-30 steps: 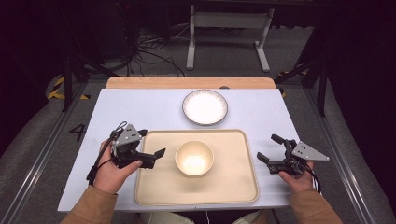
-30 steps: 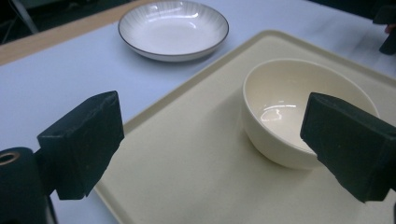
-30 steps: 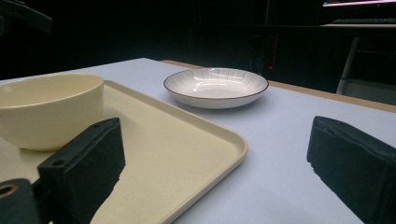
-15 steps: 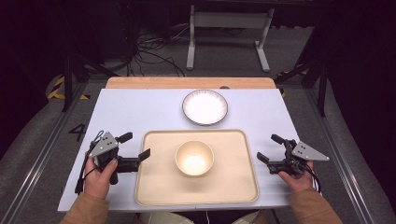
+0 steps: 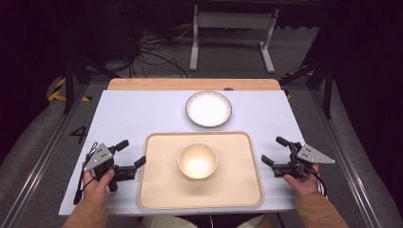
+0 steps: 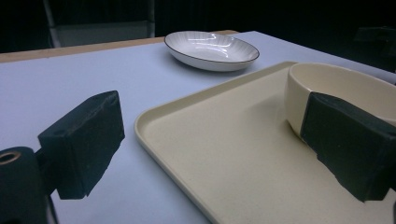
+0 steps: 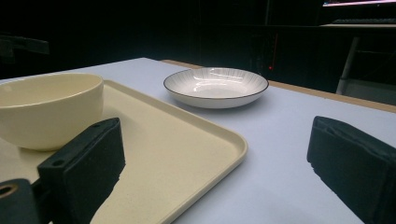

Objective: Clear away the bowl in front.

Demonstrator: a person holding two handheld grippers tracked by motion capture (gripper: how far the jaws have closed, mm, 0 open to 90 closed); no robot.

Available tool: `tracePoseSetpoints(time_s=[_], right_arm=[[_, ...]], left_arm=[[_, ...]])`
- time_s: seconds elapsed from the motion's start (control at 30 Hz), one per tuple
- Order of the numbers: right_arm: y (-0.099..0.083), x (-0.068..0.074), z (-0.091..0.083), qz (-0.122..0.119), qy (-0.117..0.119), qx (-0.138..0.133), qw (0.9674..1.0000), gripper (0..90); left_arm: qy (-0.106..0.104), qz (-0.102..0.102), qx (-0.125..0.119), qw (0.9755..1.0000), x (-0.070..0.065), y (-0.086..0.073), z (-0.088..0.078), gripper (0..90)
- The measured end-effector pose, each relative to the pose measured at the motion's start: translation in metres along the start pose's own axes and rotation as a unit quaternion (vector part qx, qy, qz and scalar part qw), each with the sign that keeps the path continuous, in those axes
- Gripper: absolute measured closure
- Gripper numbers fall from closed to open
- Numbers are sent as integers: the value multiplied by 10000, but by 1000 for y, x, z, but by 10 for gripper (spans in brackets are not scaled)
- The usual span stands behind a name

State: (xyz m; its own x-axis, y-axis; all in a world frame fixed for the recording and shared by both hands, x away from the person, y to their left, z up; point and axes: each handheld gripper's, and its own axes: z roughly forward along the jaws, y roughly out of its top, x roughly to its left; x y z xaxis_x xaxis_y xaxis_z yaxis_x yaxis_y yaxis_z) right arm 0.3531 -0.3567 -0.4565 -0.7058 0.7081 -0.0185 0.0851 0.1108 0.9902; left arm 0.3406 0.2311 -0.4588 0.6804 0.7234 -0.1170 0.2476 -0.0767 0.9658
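At the left edge of the pale table [image 5: 142,114], the left gripper [image 5: 130,155] rests low in the person's left hand [image 5: 97,183], its 2 black jaws spread wide and holding nothing; in the left gripper view 1 jaw sits over bare table and the other over the tray, just short of the bowl's wall. Just to the right of that gripper lies the cream tray [image 5: 157,190], its near-left rim close to the jaw tips but not touched by them. The cream bowl [image 5: 198,160] stands upright near the middle of the tray, slightly toward its far half, with nothing visible inside; the left gripper view shows it [image 6: 336,88] on the tray's floor [image 6: 224,154]. Beyond the tray's far rim, apart from it, a white plate with a dark rim [image 5: 208,109] sits on the table in front of the wooden strip [image 5: 190,84] along the far edge. At the right, the right gripper [image 5: 274,151] is held in the right hand [image 5: 302,183] just off the tray's right rim, its 2 jaws also spread wide with nothing between them; the right gripper view shows the tray's corner [image 7: 224,140], the bowl [image 7: 46,112] and the plate [image 7: 215,87] ahead of it.
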Motion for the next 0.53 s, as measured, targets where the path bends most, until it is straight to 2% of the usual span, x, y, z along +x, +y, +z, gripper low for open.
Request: tracePoseSetpoints(time_s=[0.1, 0.17, 0.33, 0.53], right_arm=[[0, 0, 0, 0, 4, -3, 10000, 44], [0, 0, 0, -5, -2, 0, 10000, 43], [0, 0, 0, -13, 2, 0, 10000, 43], [0, 0, 0, -11, -4, 3, 10000, 43]], left_arm=[[7, 29, 30, 10000, 2, -3, 1, 68], [50, 128, 134, 9998, 4, -8, 2, 65], [50, 53, 79, 9999, 6, -10, 1, 59], [26, 122, 137, 9998, 5, -9, 2, 53]])
